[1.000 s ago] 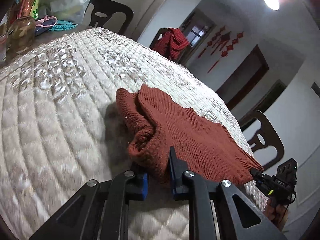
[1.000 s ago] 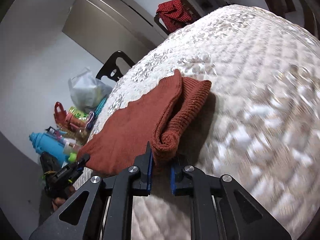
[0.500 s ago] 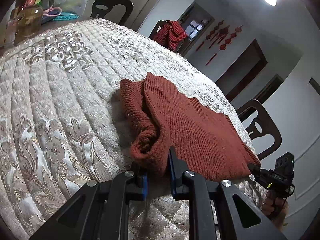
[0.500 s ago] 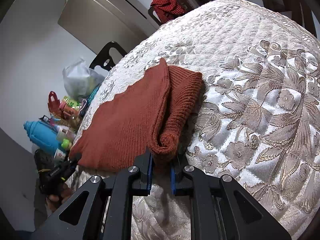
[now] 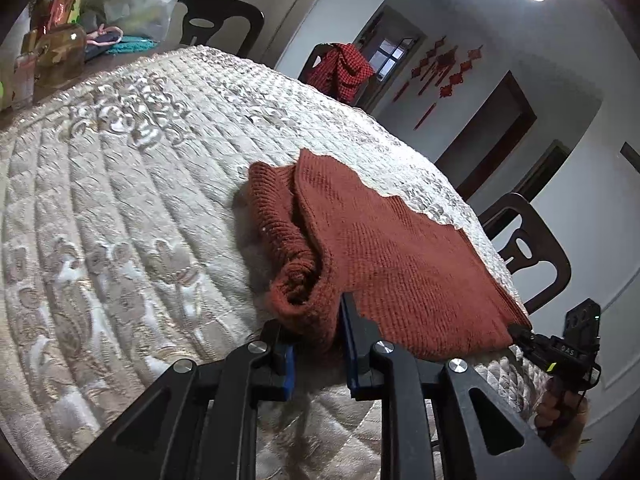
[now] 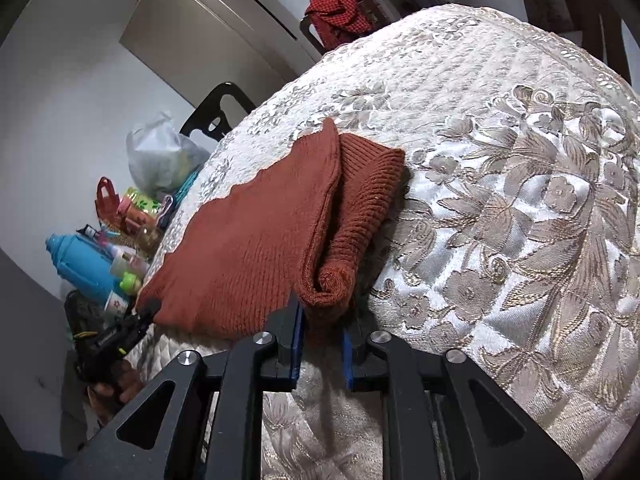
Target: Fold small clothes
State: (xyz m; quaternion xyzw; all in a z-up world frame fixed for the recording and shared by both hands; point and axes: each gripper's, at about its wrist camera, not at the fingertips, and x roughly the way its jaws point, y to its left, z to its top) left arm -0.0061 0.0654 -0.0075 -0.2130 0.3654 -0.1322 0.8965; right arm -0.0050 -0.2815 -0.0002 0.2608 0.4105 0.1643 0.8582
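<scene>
Rust-red ribbed knit garment point(image 5: 384, 256), half-folded near the quilted cream bedspread's point(image 5: 120, 208) front edge, drawn nearer it than a second before, left gripper point(image 5: 316, 344) and right gripper point(image 6: 323, 340) each pinching a corner, fold nearly set.

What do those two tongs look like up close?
Both left tongs and right tongs are black, with triangle-shaped cutouts, round silver screws, and blue pads on the inner fingertips. Seen from afar, the right one carries a small green light and a yellow-green mark.
</scene>
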